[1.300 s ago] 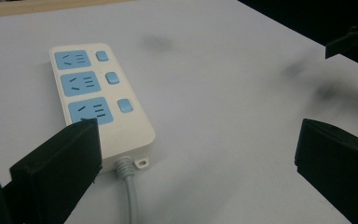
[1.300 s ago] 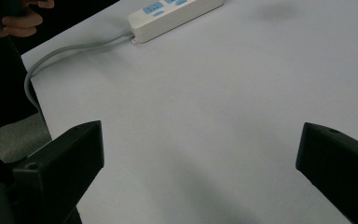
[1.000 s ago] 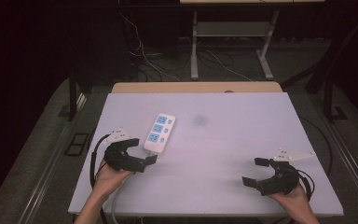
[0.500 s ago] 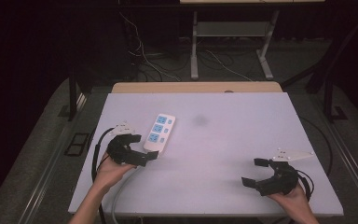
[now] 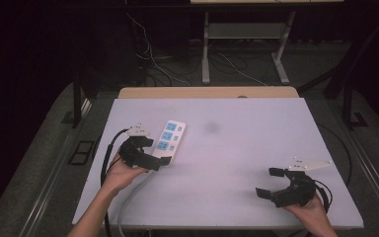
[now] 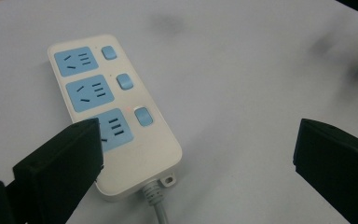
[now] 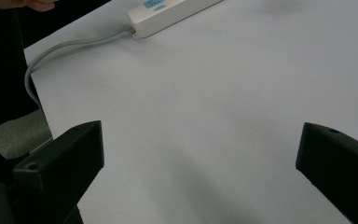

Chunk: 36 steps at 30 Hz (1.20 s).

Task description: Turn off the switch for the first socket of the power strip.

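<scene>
1. The power strip [image 6: 112, 112] lay on the left part of the white table [image 5: 237, 163]; one jaw of the left gripper [image 5: 162, 159] covered part of its nearest socket.
2. No brand or writing was readable on it.
3. Both the left gripper and the right gripper [image 5: 271, 181], well apart, had jaws spread wide, holding nothing.
4. The grey cord [image 7: 70, 46] ran off the table edge, cut off.

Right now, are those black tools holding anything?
No. The left tool is open beside the power strip, and the right tool is open over bare table.
</scene>
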Each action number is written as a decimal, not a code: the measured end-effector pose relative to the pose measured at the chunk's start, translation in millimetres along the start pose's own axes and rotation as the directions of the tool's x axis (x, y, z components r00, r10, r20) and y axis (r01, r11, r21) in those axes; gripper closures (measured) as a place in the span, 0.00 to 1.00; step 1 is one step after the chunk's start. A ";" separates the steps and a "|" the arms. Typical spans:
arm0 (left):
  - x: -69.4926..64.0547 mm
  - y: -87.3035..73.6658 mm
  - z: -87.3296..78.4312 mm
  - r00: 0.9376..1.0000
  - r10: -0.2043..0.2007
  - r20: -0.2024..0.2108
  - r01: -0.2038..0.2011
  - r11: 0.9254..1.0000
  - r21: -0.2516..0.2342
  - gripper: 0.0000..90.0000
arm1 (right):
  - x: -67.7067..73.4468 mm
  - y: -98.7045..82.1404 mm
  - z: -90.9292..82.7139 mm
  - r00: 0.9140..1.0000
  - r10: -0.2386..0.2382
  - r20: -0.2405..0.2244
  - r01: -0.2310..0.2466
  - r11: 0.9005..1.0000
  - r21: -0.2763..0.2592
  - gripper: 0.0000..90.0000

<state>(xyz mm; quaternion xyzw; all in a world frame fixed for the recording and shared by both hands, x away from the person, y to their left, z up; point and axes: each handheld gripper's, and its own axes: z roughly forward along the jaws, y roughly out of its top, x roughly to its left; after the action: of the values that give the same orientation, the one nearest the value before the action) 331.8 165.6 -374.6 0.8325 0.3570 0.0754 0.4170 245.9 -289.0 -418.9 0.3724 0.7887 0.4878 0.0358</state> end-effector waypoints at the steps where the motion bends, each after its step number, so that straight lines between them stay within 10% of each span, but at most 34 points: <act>1: 0.6 1.0 0.6 1.000 0.001 -0.002 -0.001 1.000 0.006 0.00 | 0.1 0.0 0.0 1.000 0.000 0.000 0.000 1.000 0.001 0.01; 36: 28.2 32.2 15.1 0.999 0.037 -0.007 -0.036 0.990 0.136 0.11 | -1.7 -1.5 -0.2 1.000 0.001 -0.003 -0.001 1.000 0.005 0.01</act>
<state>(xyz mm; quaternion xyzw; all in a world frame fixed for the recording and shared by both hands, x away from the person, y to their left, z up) 376.0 161.6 -365.1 0.8648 0.3481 0.0626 0.3563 246.2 -290.6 -420.5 0.3722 0.7898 0.4864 0.0333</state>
